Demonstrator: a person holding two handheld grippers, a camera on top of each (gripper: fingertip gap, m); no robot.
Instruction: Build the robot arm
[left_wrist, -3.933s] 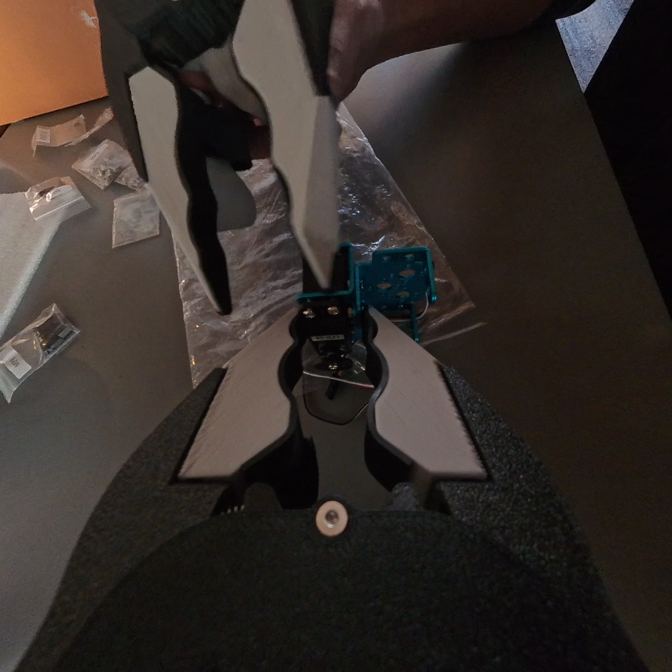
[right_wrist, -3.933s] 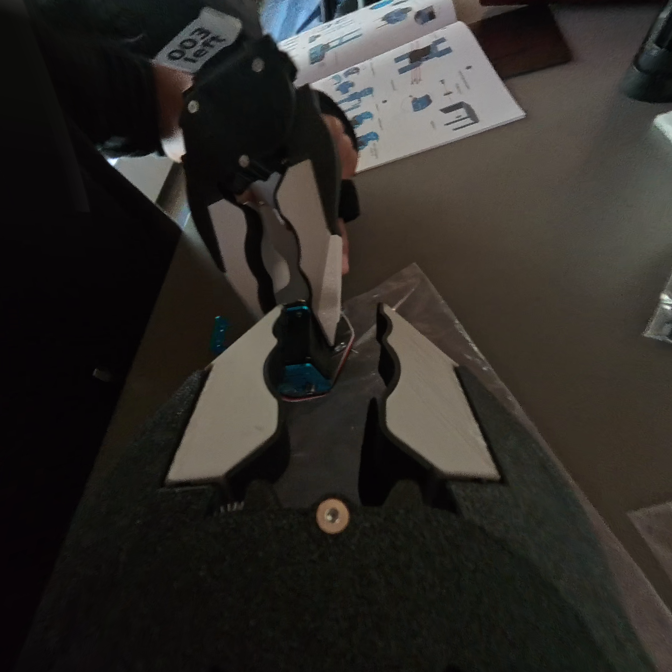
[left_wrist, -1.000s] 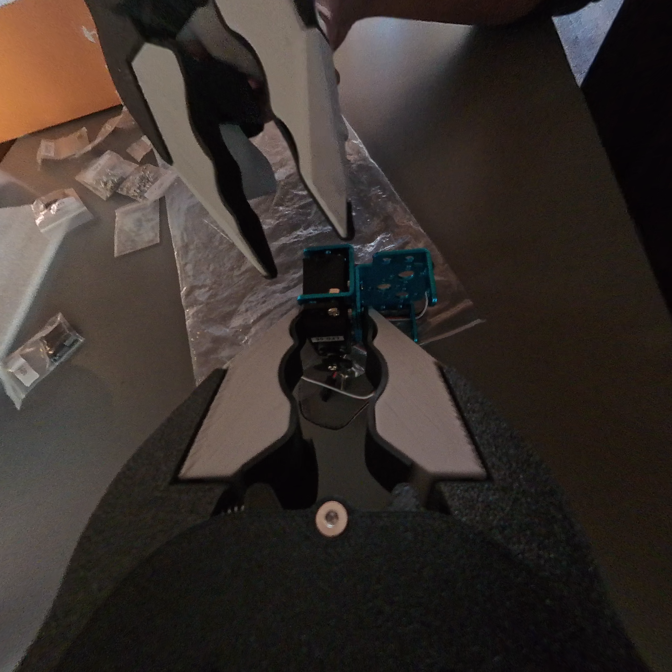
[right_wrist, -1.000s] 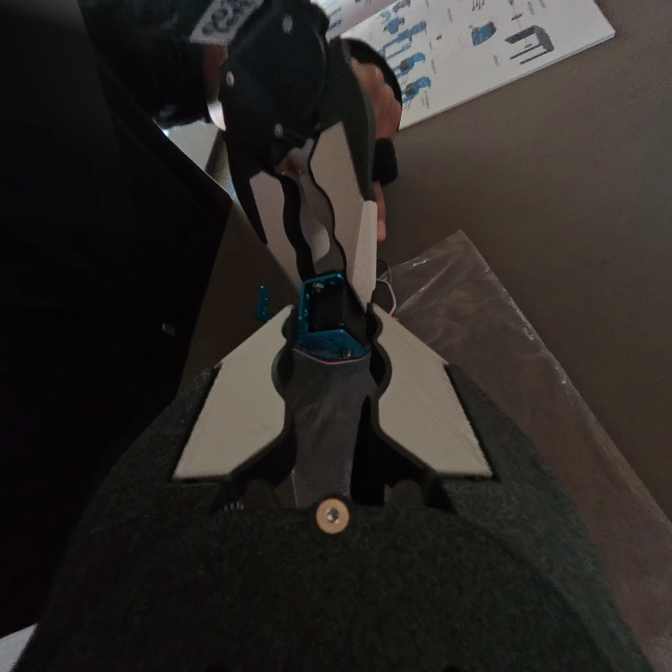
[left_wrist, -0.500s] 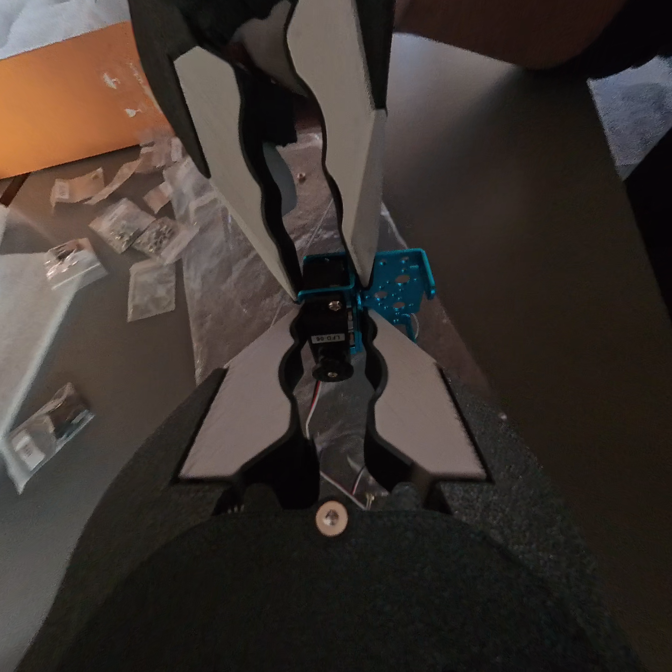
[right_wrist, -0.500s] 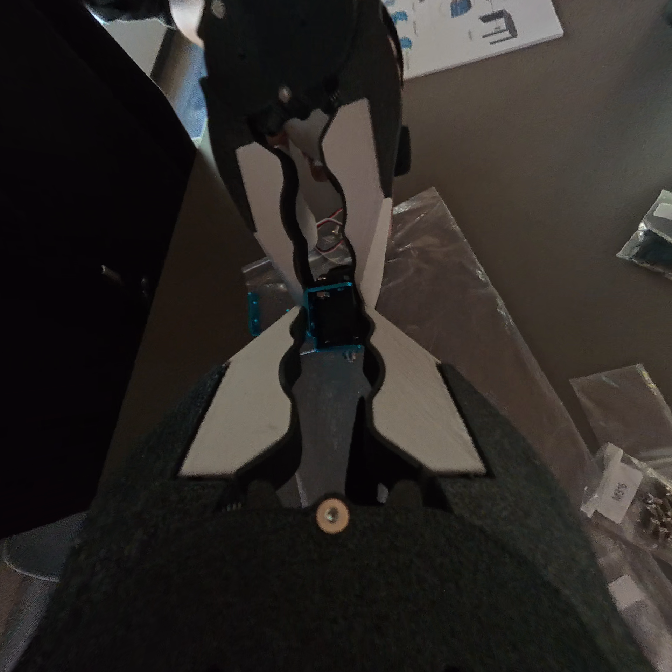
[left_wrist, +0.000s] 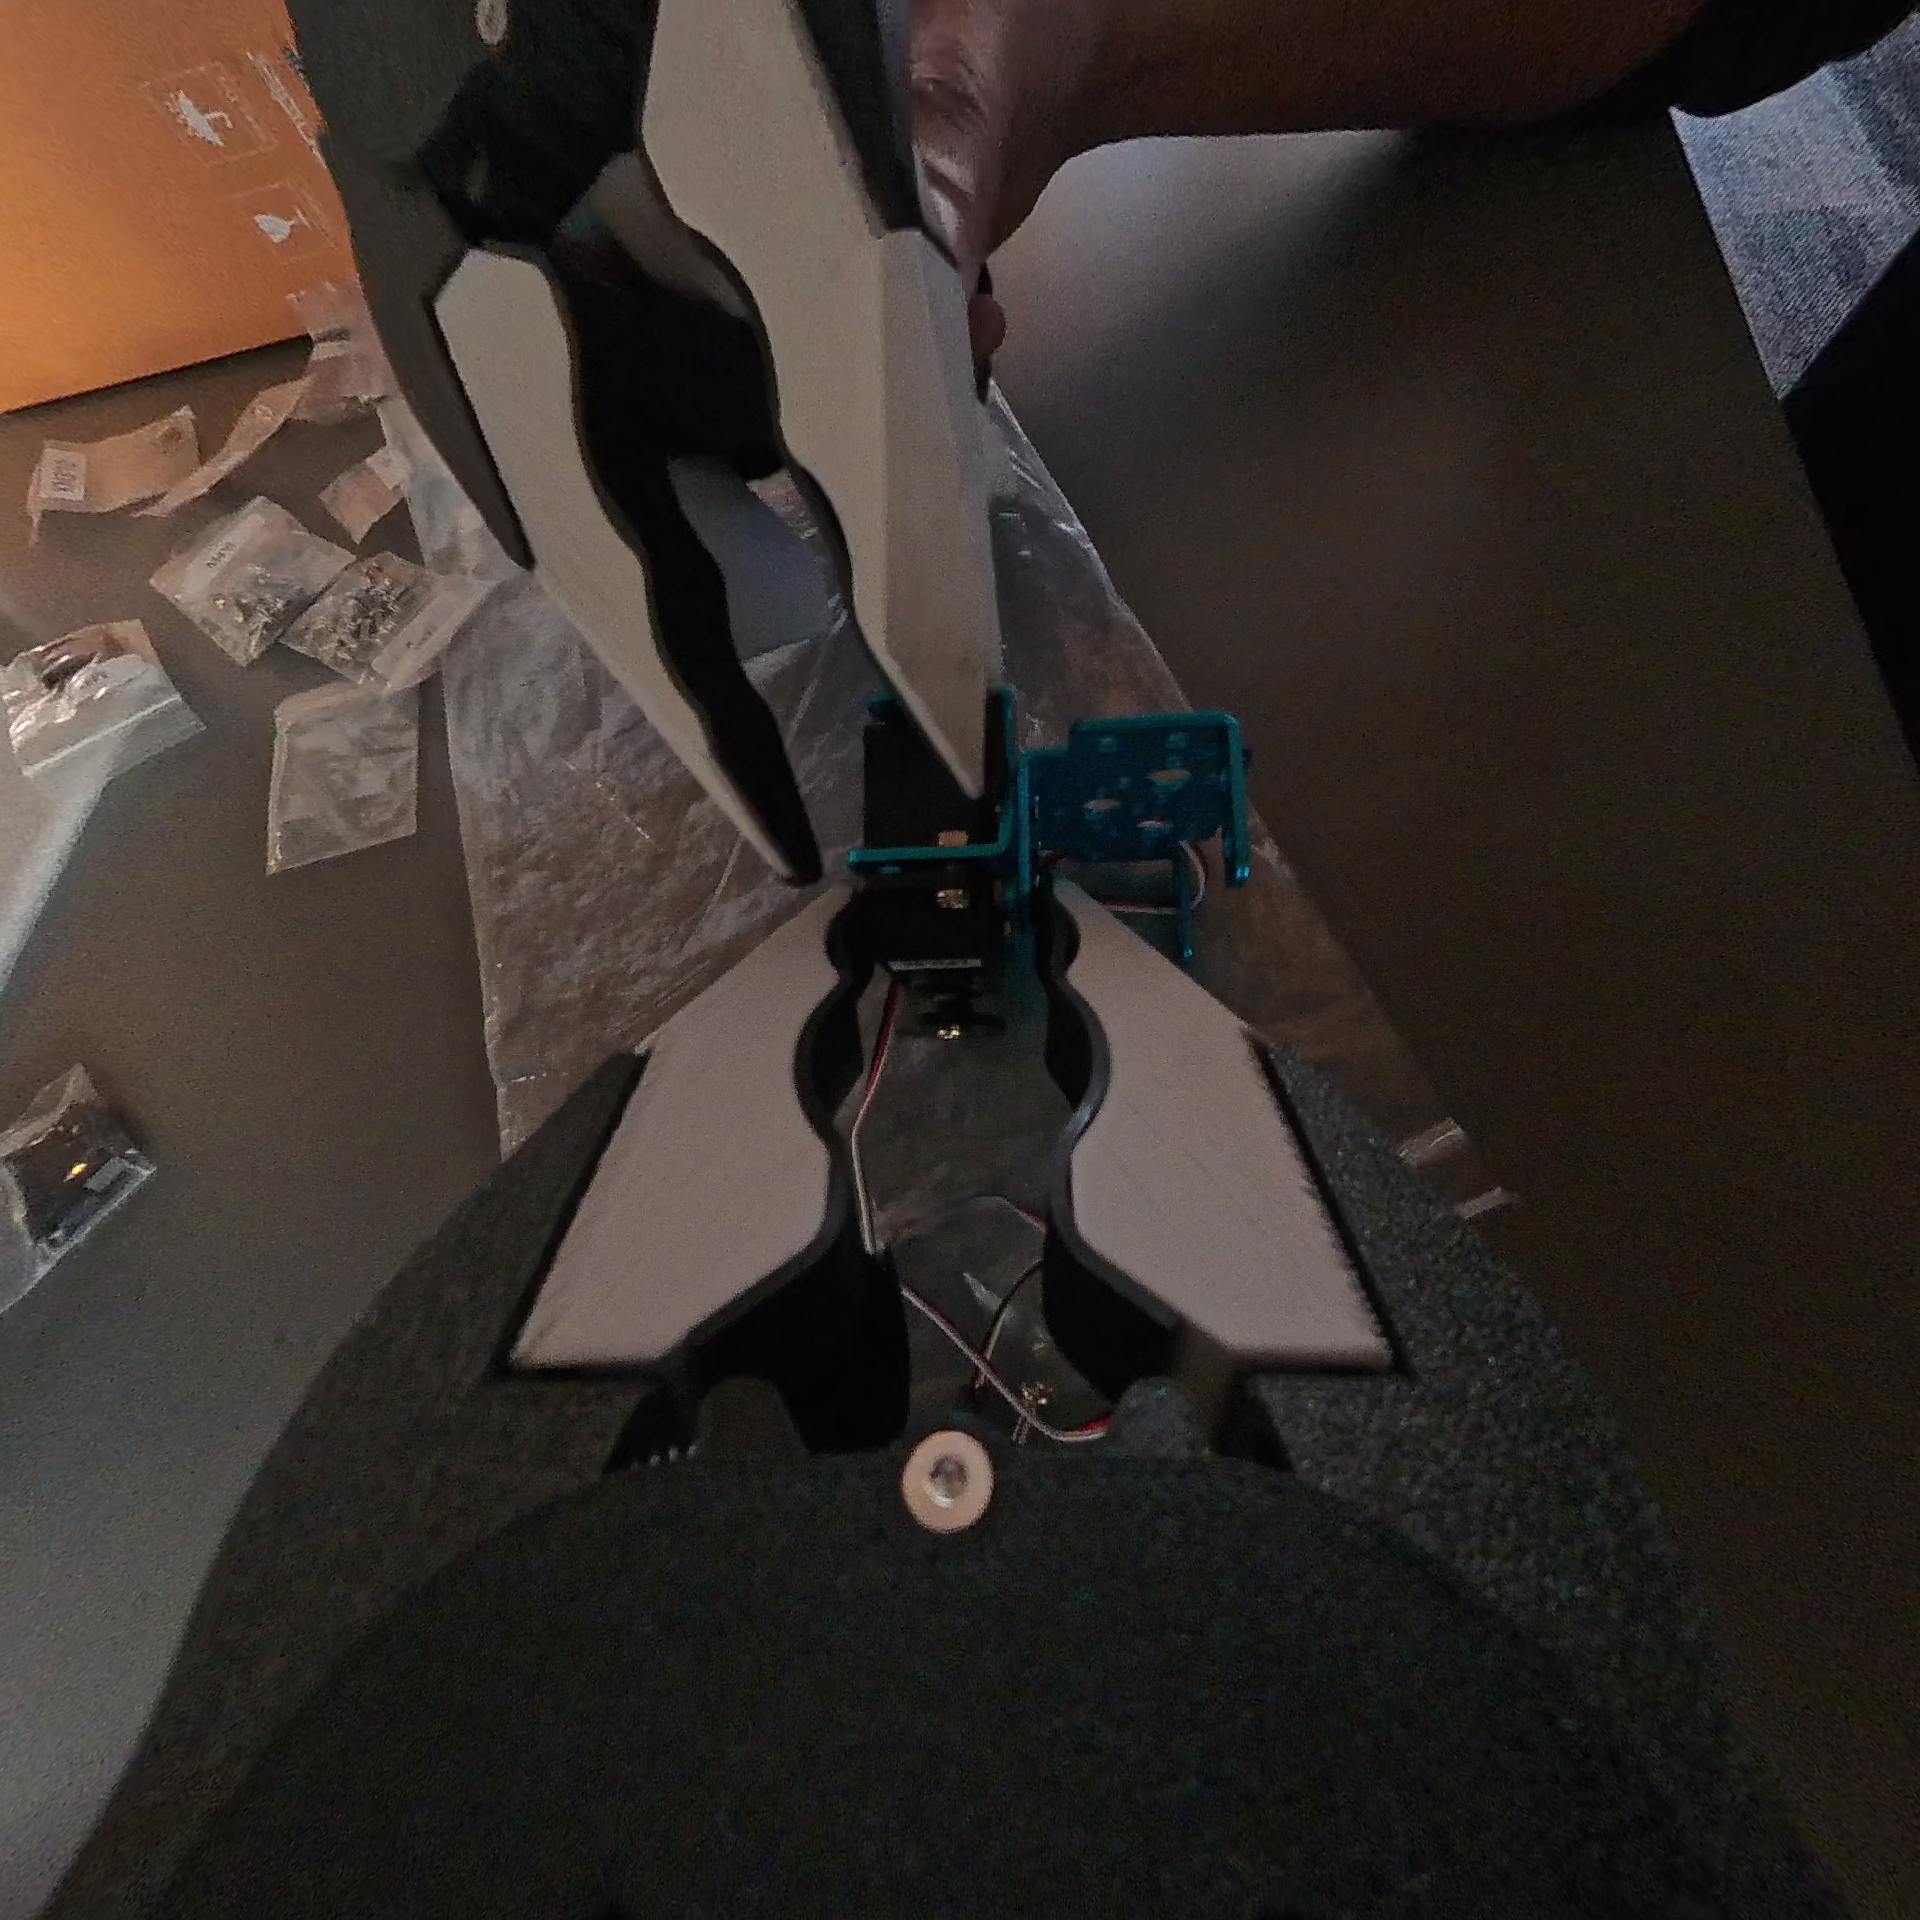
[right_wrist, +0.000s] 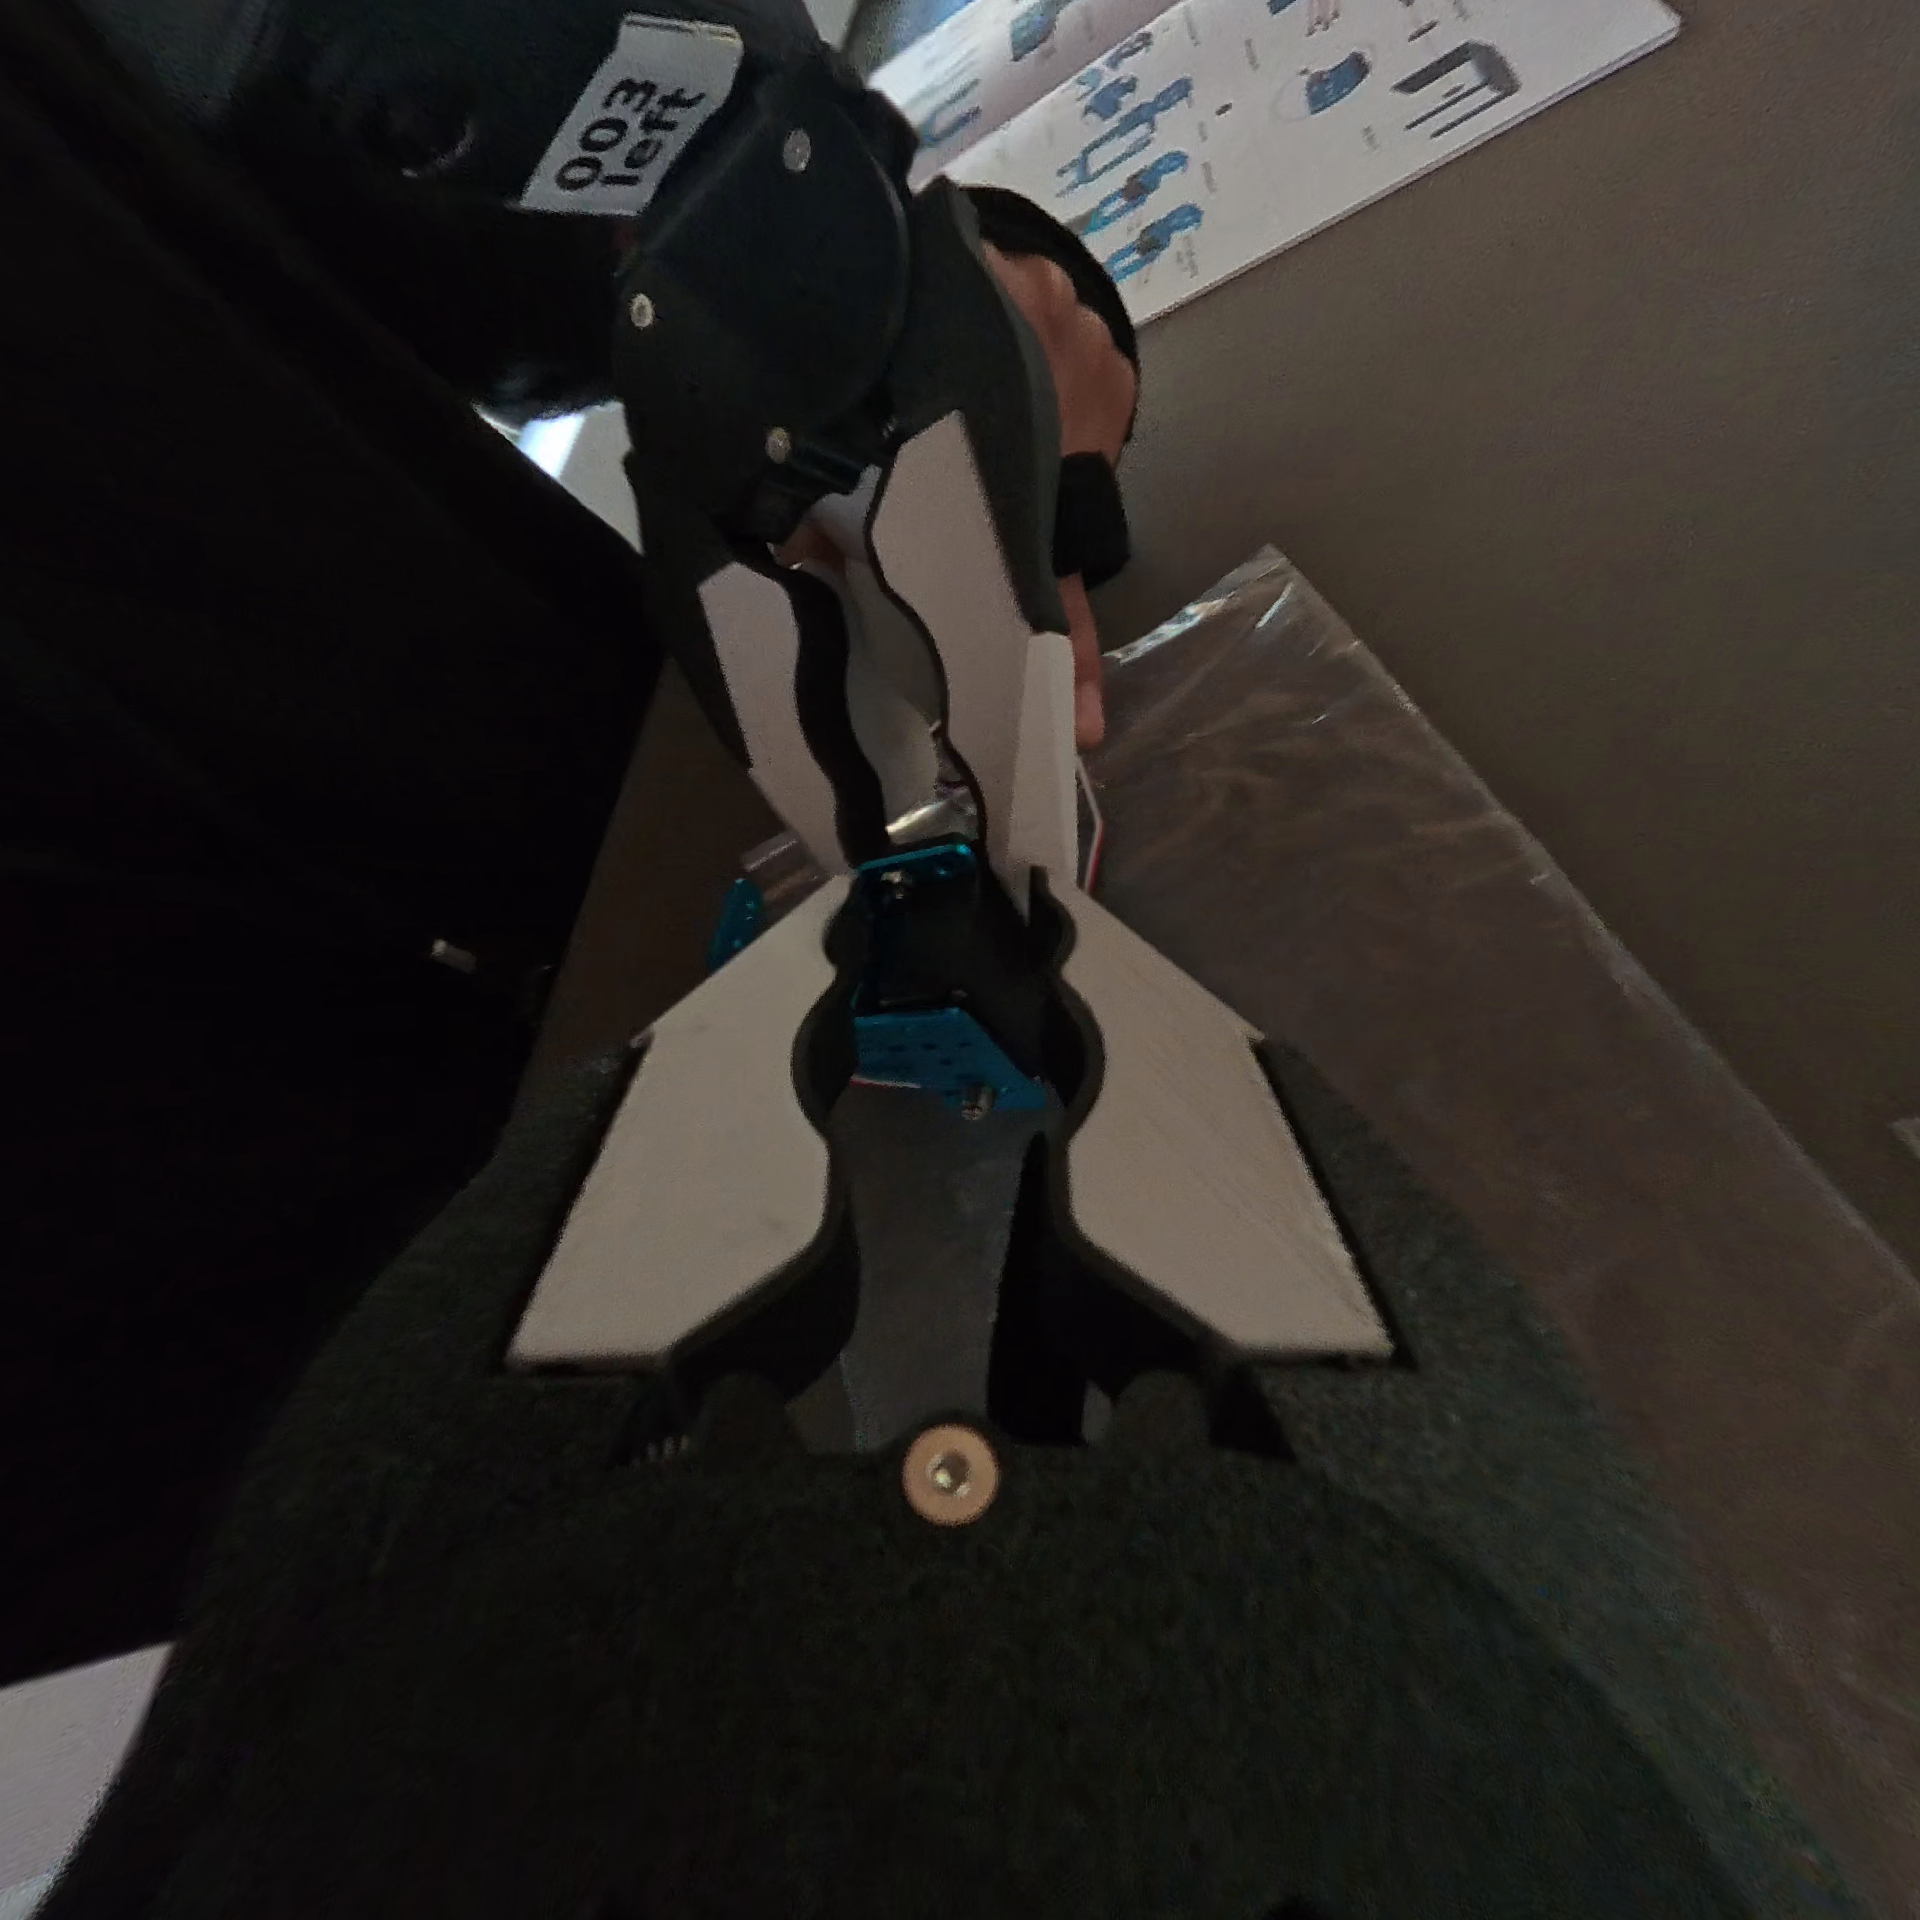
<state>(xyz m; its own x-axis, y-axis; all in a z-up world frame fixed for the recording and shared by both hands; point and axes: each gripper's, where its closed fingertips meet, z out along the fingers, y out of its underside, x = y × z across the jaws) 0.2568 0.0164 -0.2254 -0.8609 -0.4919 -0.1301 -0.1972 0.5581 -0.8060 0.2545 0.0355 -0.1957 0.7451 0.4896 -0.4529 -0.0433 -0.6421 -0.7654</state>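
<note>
Both grippers meet at servo-bracket assembly (left_wrist: 940, 831) over plastic sheet (left_wrist: 582, 831) on bench (left_wrist: 1455, 623): left gripper (left_wrist: 951, 914) clamps it narrow; right gripper (left_wrist: 883, 821) part-open, straddling its top from opposite side

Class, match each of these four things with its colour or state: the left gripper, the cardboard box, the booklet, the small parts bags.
Things:
1. left gripper
2. cardboard box
3. booklet
4. small parts bags

Colours or states:
A. white, lying open
B. clear, scattered in a group
C. shut on the black servo
D. orange

Pairs: 1-C, 2-D, 3-A, 4-B.
</note>
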